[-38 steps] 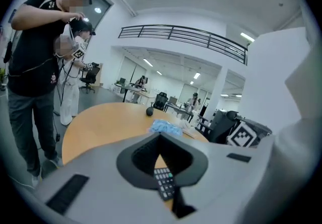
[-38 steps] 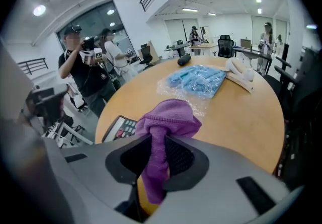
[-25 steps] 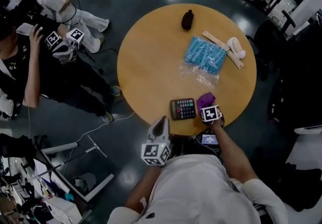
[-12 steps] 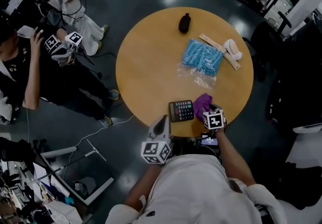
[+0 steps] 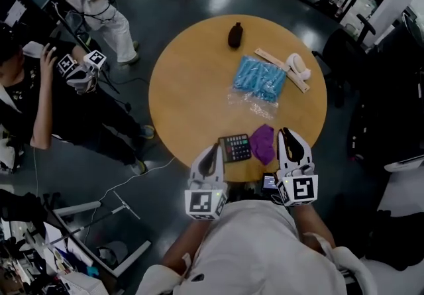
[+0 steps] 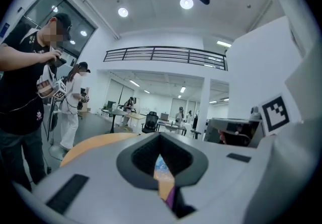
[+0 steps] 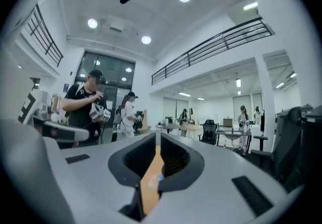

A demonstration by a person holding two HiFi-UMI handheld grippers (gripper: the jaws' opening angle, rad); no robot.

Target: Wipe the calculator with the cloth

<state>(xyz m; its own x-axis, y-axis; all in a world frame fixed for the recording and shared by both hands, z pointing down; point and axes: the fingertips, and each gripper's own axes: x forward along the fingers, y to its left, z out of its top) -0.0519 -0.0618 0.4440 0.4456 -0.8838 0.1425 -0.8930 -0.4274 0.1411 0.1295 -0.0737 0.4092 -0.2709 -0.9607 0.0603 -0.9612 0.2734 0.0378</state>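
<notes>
Head view: round light-wood surface (image 5: 199, 68). A black pocket calculator with grey keys (image 5: 236, 148) lies flat at the near edge. A crumpled purple cloth (image 5: 263, 143) lies just beside its right side, with no hand-held gripper on it. The left hand-held gripper (image 5: 213, 149) is at the near edge, just left of the calculator, with its jaws together and nothing in them. The right hand-held gripper (image 5: 286, 132) is at the near edge, just right of the cloth. Toward the far right edge are a clear plastic bag of blue items (image 5: 258, 78), a pale wooden stick (image 5: 281, 68) with a white object at its end, and a small black pouch (image 5: 234, 34) near the far edge. Two people stand on the floor left of the surface, one in a black shirt (image 5: 26, 95), one in white (image 5: 99, 2).

Left gripper view: the jaws are pressed together and empty. A sliver of purple cloth (image 6: 170, 199) and the blue bag (image 6: 160, 165) show past them, with the surface at left.

Right gripper view: the jaws have just been closing and now stand a narrow slit apart with nothing between them; only the wood surface (image 7: 150, 180) shows through.
</notes>
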